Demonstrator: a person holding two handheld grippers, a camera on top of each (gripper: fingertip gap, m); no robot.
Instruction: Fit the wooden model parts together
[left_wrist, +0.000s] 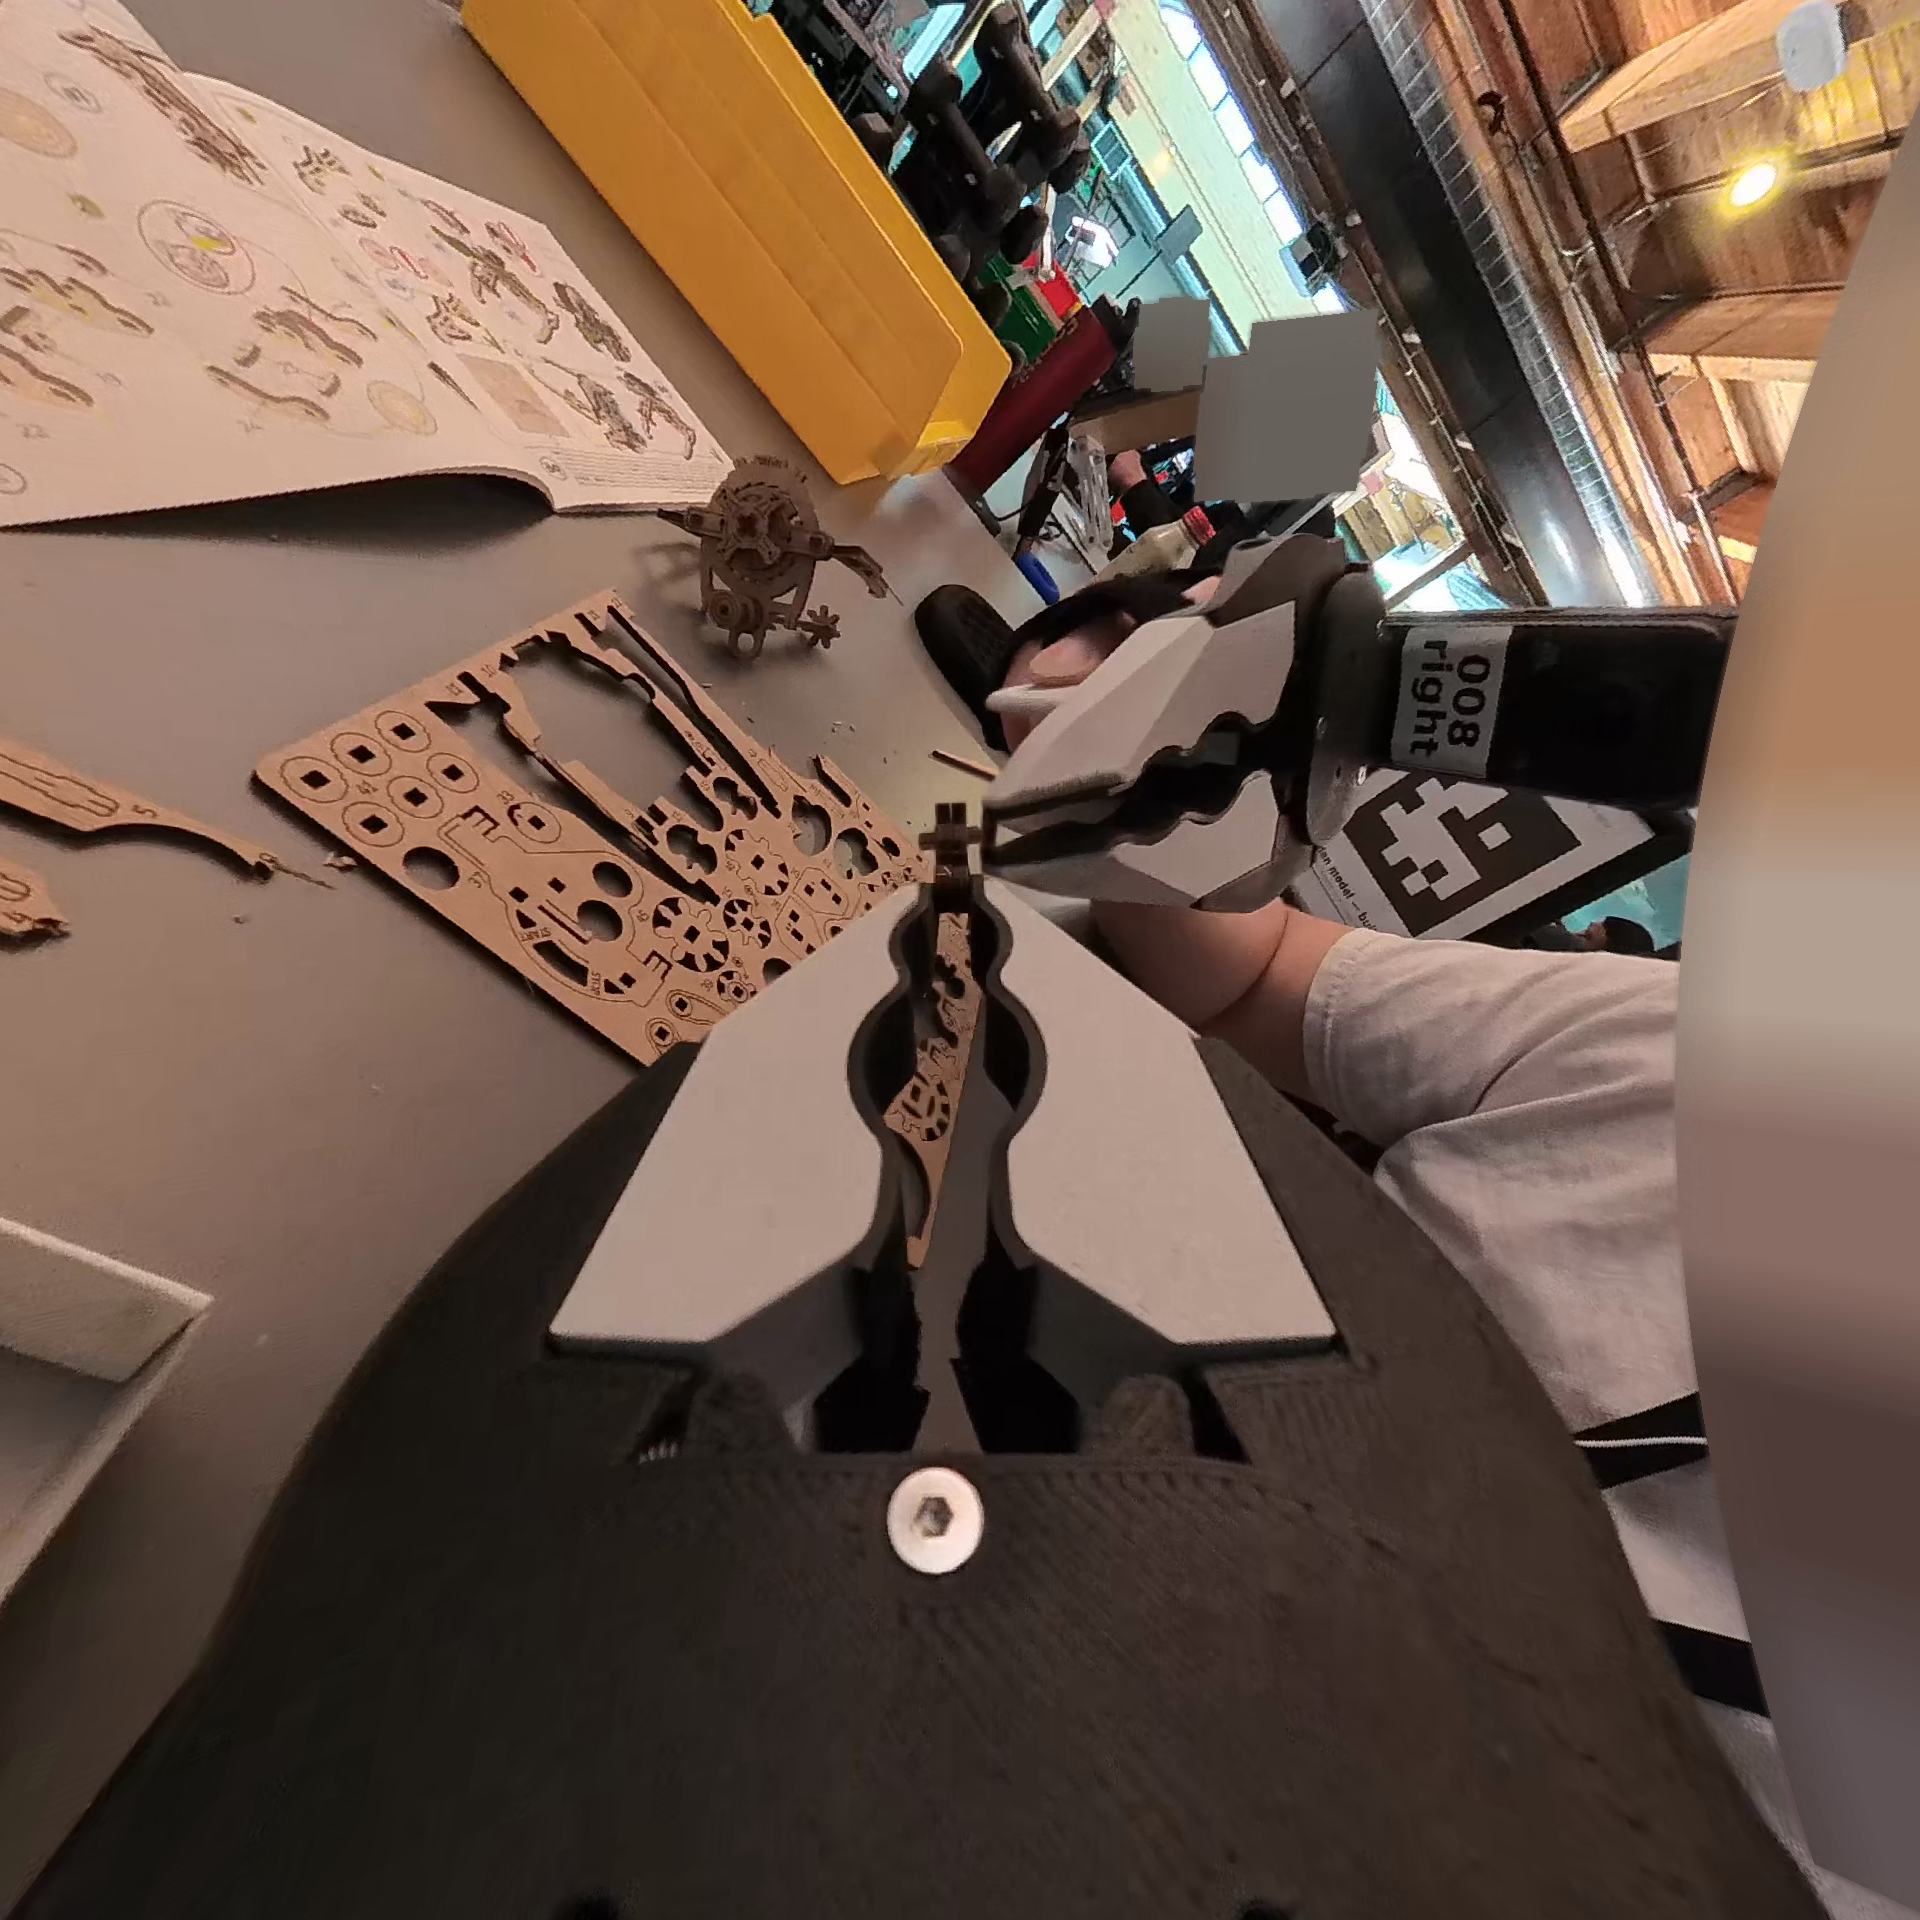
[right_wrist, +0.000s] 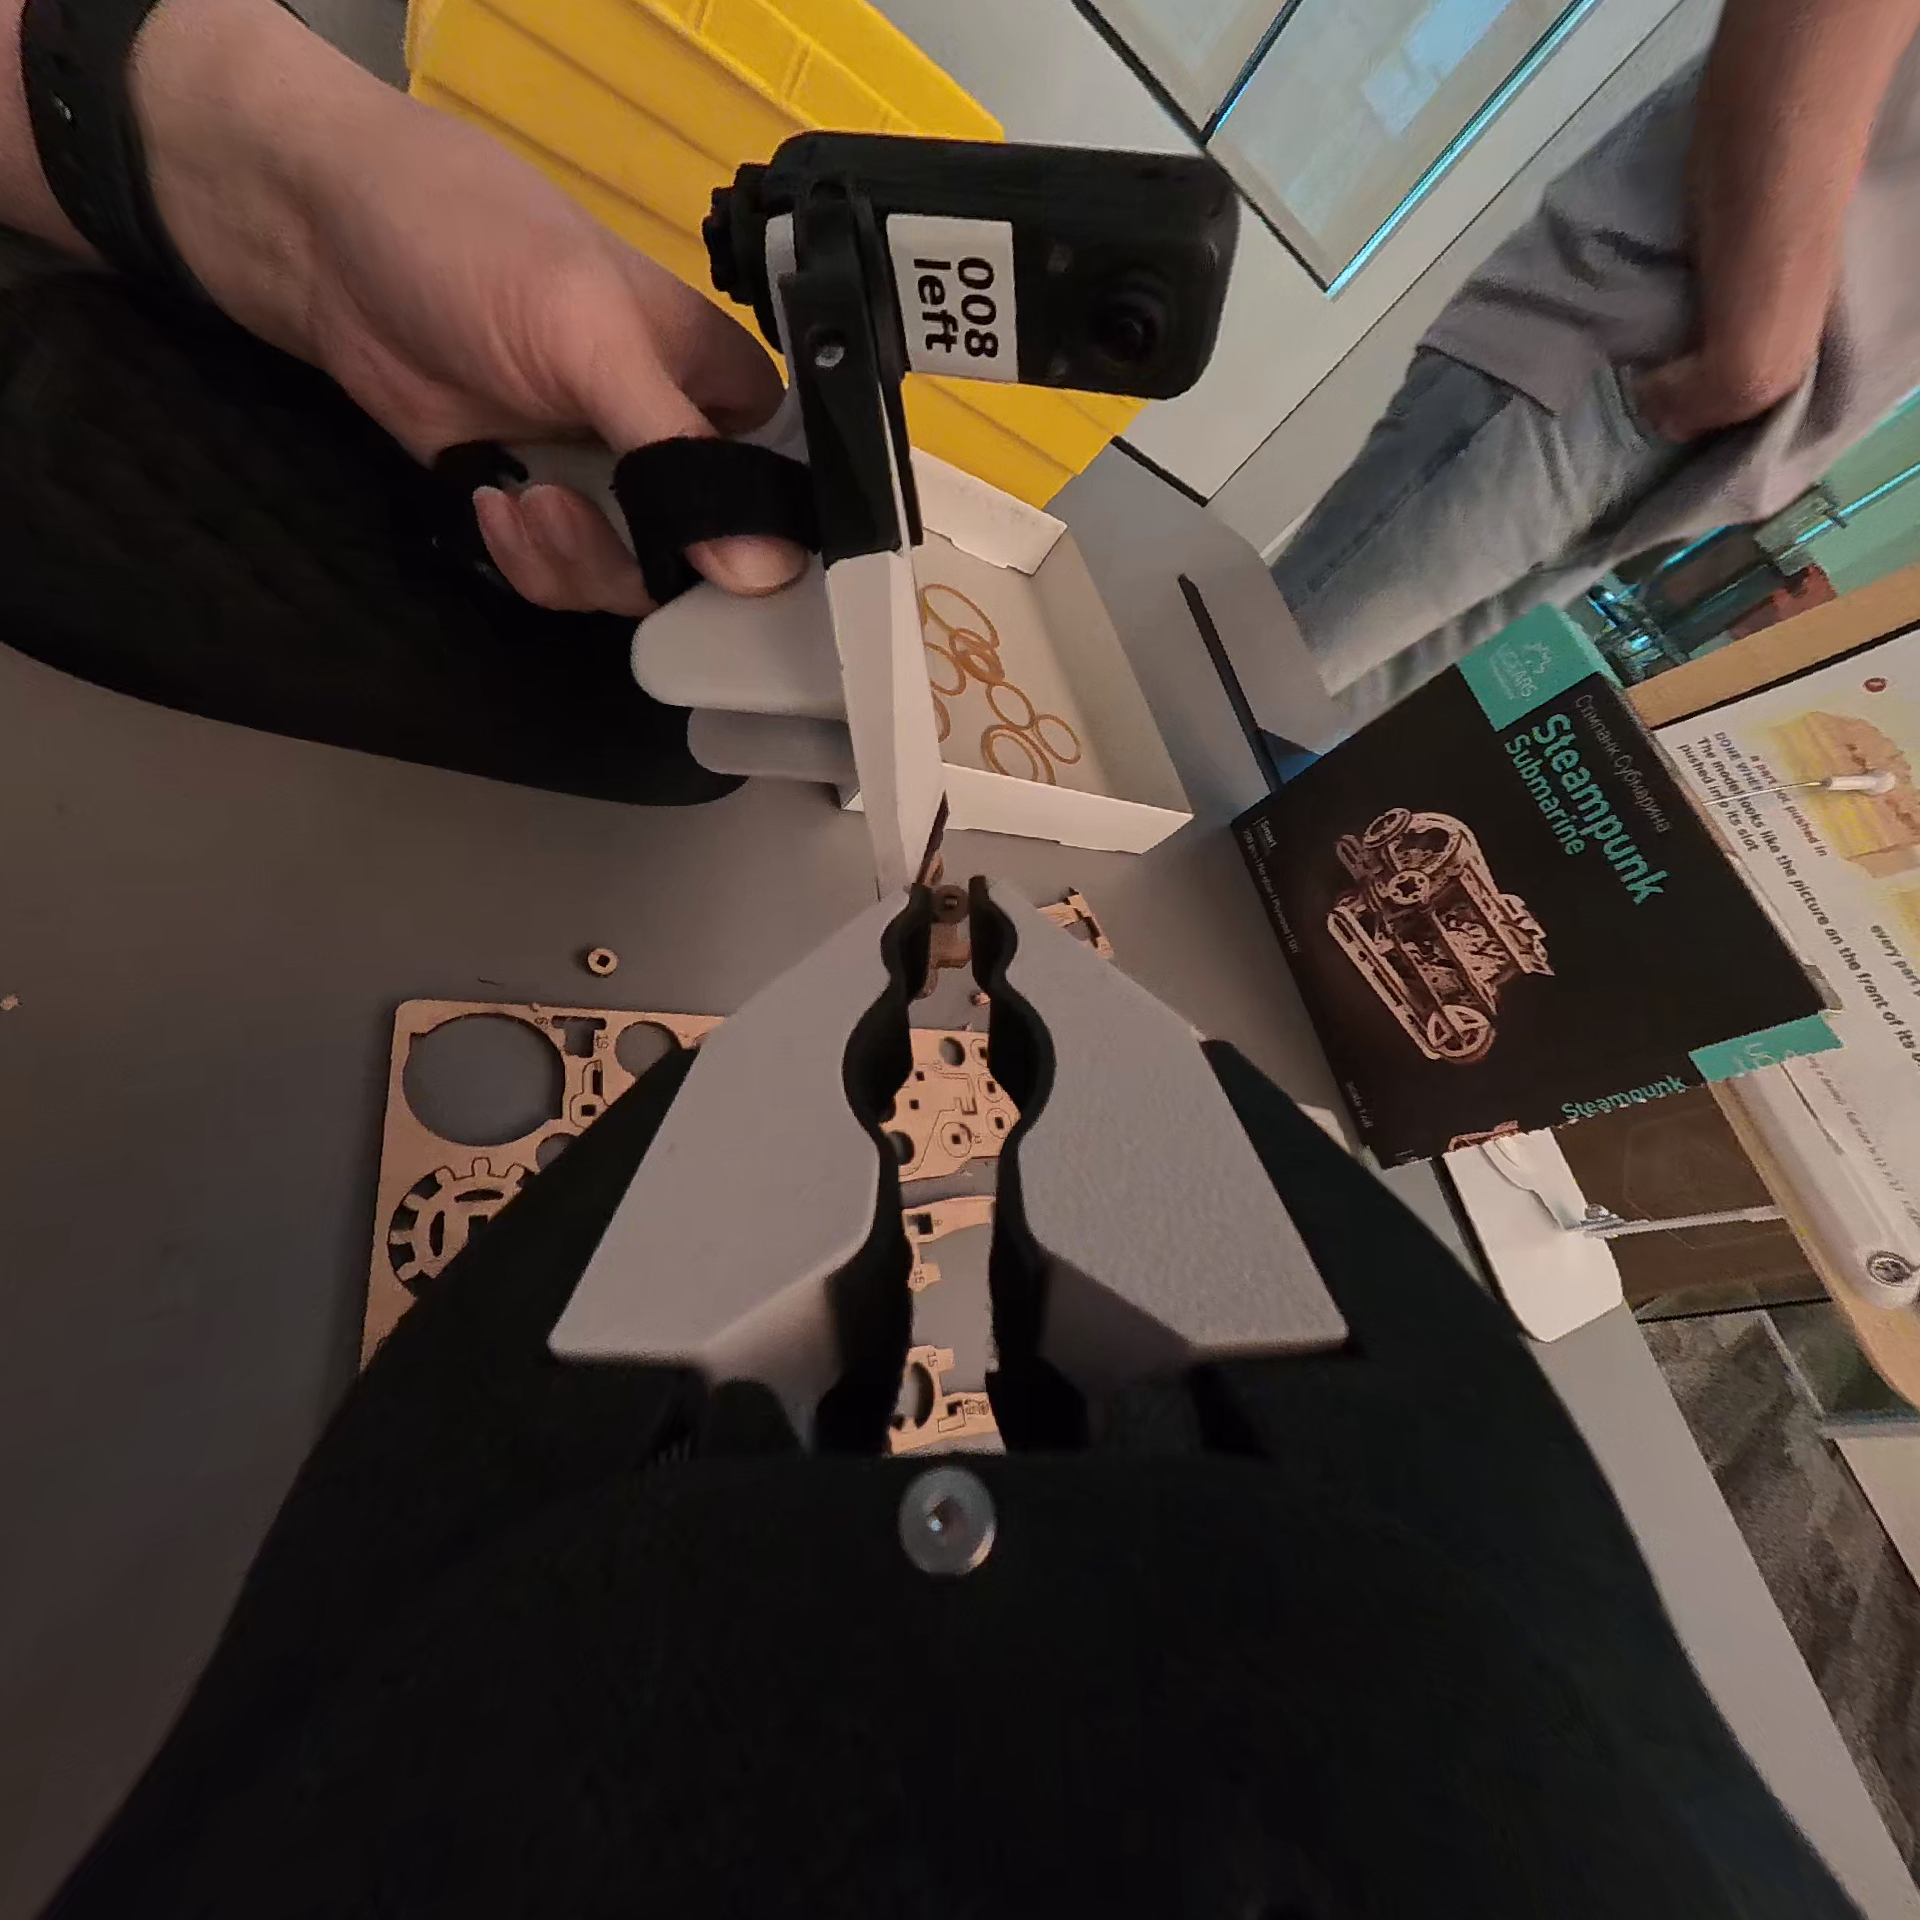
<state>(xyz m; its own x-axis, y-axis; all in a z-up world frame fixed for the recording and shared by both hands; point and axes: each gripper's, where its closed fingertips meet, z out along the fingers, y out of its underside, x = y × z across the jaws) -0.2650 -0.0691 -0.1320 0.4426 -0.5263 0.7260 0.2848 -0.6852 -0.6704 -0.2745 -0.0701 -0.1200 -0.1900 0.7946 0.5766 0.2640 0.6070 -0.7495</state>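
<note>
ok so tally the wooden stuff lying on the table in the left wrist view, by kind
flat punched-out light wooden part sheet: 1
broken-off brown sheet scraps: 2
dark assembled wooden gear model: 1
small thin light wooden stick: 1
total: 5 (tiny crumbs not counted)

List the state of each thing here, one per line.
left gripper: shut on small wooden part.
right gripper: shut on wooden piece.
instruction booklet: open, flat.
wooden sheet: flat, many parts punched out.
gear assembly: built, standing upright.
</note>
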